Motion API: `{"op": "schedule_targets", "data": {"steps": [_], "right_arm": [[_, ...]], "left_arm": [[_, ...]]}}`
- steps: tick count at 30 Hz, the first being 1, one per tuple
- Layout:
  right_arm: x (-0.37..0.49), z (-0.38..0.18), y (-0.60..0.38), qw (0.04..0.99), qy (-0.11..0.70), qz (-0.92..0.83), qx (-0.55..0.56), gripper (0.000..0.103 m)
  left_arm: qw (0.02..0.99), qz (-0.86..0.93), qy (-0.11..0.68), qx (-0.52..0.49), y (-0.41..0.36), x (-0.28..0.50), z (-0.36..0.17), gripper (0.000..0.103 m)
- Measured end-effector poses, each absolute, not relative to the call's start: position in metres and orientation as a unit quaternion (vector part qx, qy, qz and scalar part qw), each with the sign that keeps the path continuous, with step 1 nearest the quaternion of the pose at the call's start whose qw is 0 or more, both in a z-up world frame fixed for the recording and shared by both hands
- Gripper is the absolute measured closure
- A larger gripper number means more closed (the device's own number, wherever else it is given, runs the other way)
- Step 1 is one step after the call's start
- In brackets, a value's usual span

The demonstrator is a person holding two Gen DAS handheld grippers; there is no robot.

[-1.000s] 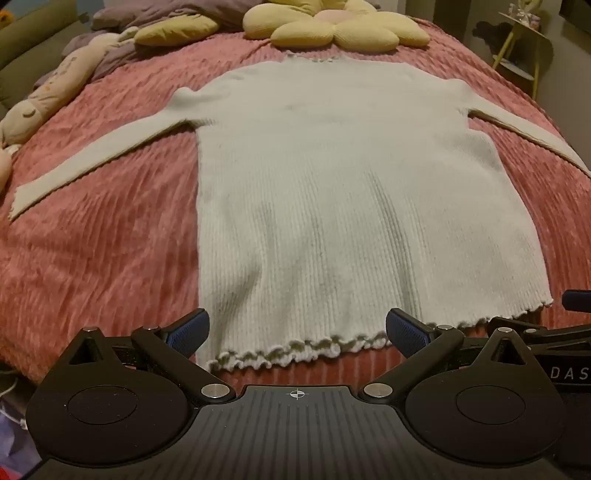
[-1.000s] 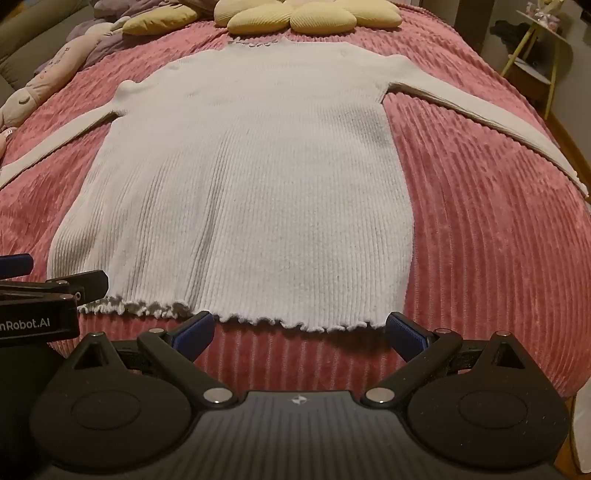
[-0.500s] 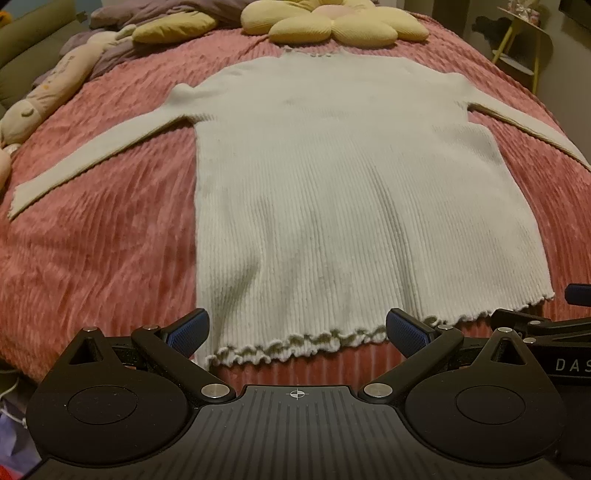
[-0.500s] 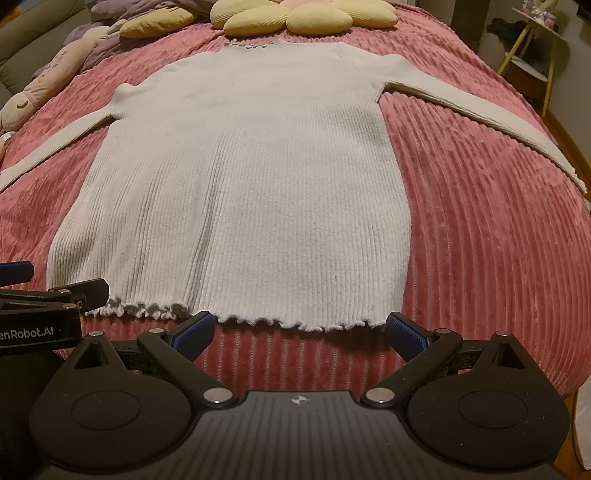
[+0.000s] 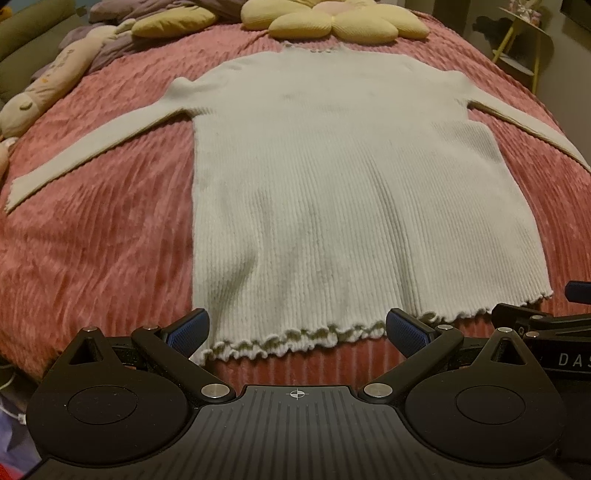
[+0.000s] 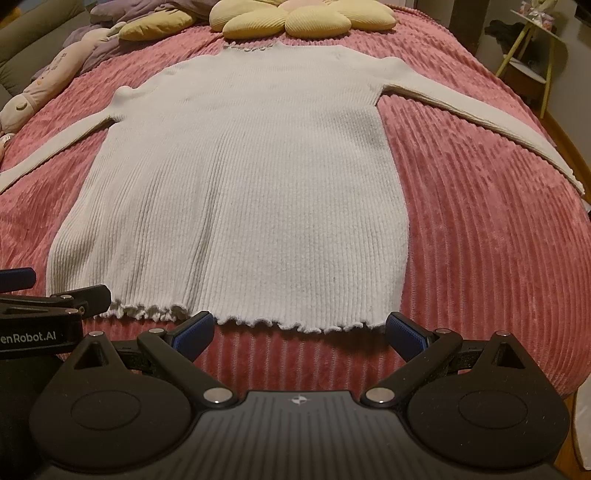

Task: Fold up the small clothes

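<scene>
A cream ribbed long-sleeved sweater (image 5: pixel 343 192) (image 6: pixel 243 192) lies flat on a pink ribbed bedspread (image 5: pixel 96 236) (image 6: pixel 480 236), both sleeves spread out sideways, frilled hem nearest me. My left gripper (image 5: pixel 297 328) is open just short of the hem's left half, with its blue-padded fingers (image 5: pixel 188 328) wide apart and nothing between them. Open too, my right gripper (image 6: pixel 299 328) hovers at the hem's right half, its fingers (image 6: pixel 406 328) empty. Each gripper shows at the edge of the other's view.
A yellow flower-shaped cushion (image 5: pixel 332 20) (image 6: pixel 299 16) lies beyond the collar at the bed's head. A long plush toy (image 5: pixel 48 92) and purple bedding (image 5: pixel 122 7) lie at the far left. A small yellow-legged side table (image 6: pixel 532 40) stands beyond the bed's right edge.
Both grippers have crept slightly forward toward the hem; the sweater has not moved and both stay open.
</scene>
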State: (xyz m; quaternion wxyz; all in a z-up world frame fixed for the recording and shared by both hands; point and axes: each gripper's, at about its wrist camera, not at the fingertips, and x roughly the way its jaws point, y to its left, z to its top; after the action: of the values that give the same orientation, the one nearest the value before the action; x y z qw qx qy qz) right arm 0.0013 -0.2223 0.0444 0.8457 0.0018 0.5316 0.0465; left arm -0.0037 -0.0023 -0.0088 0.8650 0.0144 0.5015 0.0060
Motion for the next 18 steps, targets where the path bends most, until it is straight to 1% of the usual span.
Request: {"op": "schedule_targets", "data": {"steps": [18], "right_arm": [[0.0009, 0.0434, -0.2217, 0.847, 0.530, 0.047, 0.001, 0.004]], "left_arm": [[0.861, 0.006, 0.508, 0.014, -0.0032, -0.0040, -0.0132, 0.000]]}}
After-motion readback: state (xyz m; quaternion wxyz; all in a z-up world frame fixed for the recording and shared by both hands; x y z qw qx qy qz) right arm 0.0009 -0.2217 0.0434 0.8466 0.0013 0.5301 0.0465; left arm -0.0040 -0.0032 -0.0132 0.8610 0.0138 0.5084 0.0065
